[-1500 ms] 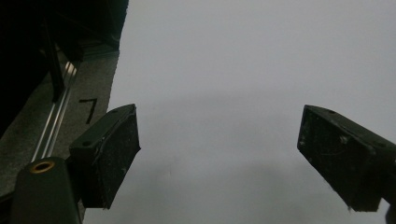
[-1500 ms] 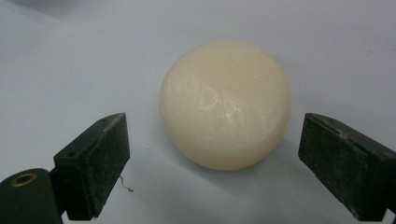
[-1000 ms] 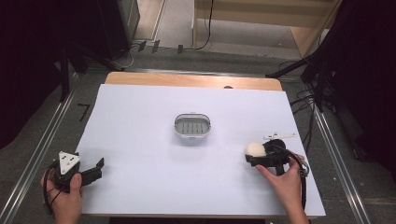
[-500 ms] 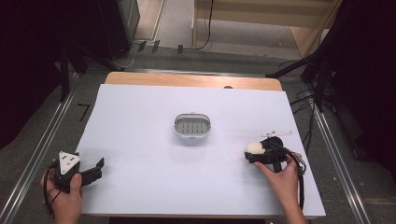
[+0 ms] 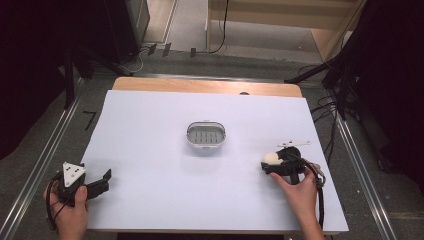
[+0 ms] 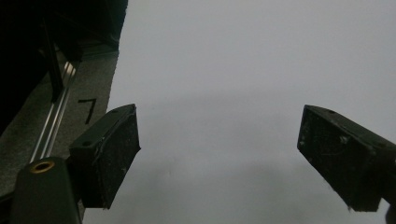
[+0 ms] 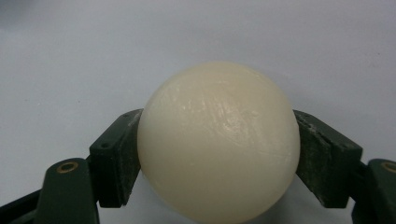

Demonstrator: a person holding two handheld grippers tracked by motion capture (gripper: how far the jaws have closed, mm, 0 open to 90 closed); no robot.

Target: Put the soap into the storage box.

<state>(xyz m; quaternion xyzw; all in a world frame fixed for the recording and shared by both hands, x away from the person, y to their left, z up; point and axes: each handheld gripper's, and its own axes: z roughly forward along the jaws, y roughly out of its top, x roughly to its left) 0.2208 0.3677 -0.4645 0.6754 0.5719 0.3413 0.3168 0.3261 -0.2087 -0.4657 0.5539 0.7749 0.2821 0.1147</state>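
A cream, rounded soap (image 5: 272,158) lies on the right side of the white table (image 5: 150,130). In the right gripper view the soap (image 7: 219,135) sits between the two black pads (image 7: 116,154), which touch it on both sides. My right gripper (image 5: 269,164) (image 7: 219,161) is closing its jaws on it, low on the table. At the near left corner my left gripper (image 5: 104,181) (image 6: 219,158) rests open, with only bare tabletop between its jaws. A grey oval soap dish (image 5: 190,135) stands empty at the table's middle.
The table's wooden far edge (image 5: 205,86) runs along the back. Metal rails (image 5: 50,150) flank both sides, with cables (image 5: 325,107) on the floor at the right. A black cable (image 5: 317,185) trails from the right gripper toward the near edge.
The right gripper's jaws have drawn in around the soap and now touch it. The left gripper has not moved.
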